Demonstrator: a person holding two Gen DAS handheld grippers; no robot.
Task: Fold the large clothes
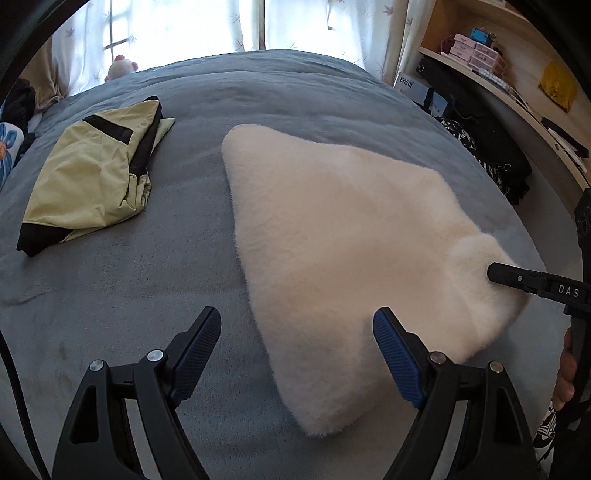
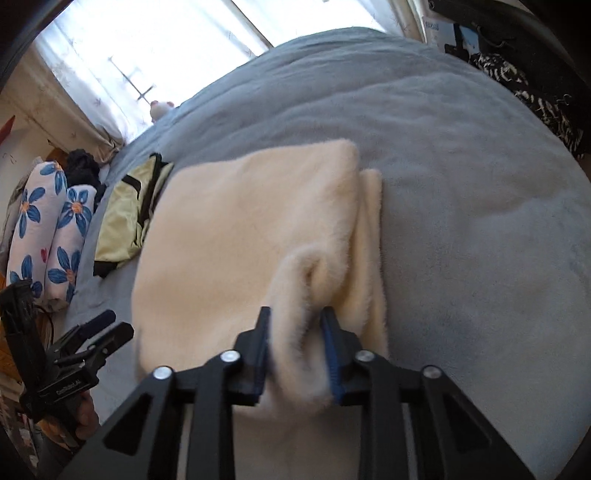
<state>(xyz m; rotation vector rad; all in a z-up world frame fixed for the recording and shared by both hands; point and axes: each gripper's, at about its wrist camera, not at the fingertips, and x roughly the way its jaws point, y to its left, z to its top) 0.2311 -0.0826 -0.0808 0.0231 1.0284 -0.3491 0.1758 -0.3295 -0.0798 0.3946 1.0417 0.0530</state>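
Observation:
A cream fleece garment [image 1: 332, 229] lies folded on the grey-blue bed [image 1: 147, 288]. My left gripper [image 1: 297, 328] hovers open over the garment's near left edge, with nothing between its blue pads. In the right wrist view my right gripper [image 2: 295, 332] is shut on a bunched fold of the same cream fleece garment [image 2: 240, 229] at its near edge. From the left wrist view, the right gripper's fingers [image 1: 524, 280] press into the garment's near right corner. The left gripper [image 2: 107, 328] shows at the lower left of the right wrist view, held by a hand.
A folded yellow-green garment with black trim [image 1: 88, 173] lies on the bed at far left. Flower-print pillows [image 2: 44, 229] sit beyond the bed's left side. Shelves with boxes [image 1: 476, 51] and dark patterned clothes [image 1: 491, 162] line the right. A curtained window [image 1: 221, 22] is behind.

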